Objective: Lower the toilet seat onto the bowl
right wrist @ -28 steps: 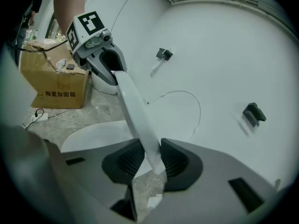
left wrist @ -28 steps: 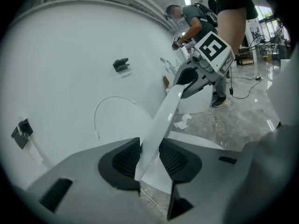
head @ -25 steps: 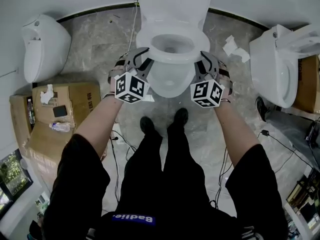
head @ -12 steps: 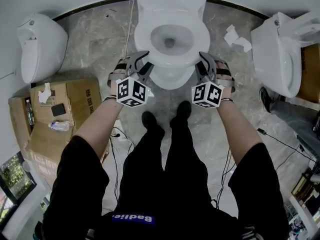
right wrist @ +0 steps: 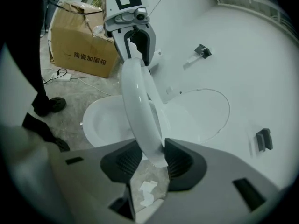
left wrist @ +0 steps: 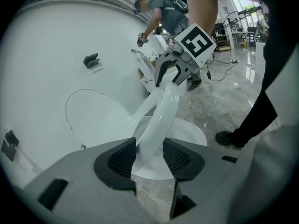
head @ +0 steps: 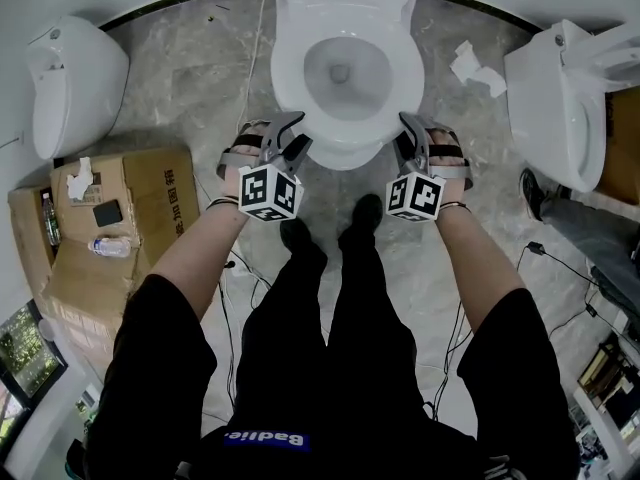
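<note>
On the grey marbled floor (head: 190,78), a person (head: 330,328) in black trousers is standing at 6 o'clock of the head view, facing a white toilet whose bowl (head: 345,151) is sitting at 12 o'clock. Two more white toilets are flanking it, one (head: 75,88) at 10 o'clock and the other (head: 560,118) at 2 o'clock. A cardboard box (head: 150,183) is lying at 9 o'clock, with a plastic bottle (head: 110,247) resting on the cardboard beside it. The toilet seat (head: 285,73) is lying low over the bowl, its ring framing the opening; whether it is touching the rim all round I cannot tell. The left gripper (head: 297,131) is reaching in at the seat's 7 o'clock edge and the right gripper (head: 408,133) at its 5 o'clock edge. Each gripper view is showing the seat's front arc passing between that gripper's own jaws and curving across to the other gripper. Both pairs of jaws have just been opening. The pads are standing close on either side of the seat's edge, loosened rather than clamped on it. Scraps of white paper (head: 470,68) are lying on the floor at 1 o'clock.
</note>
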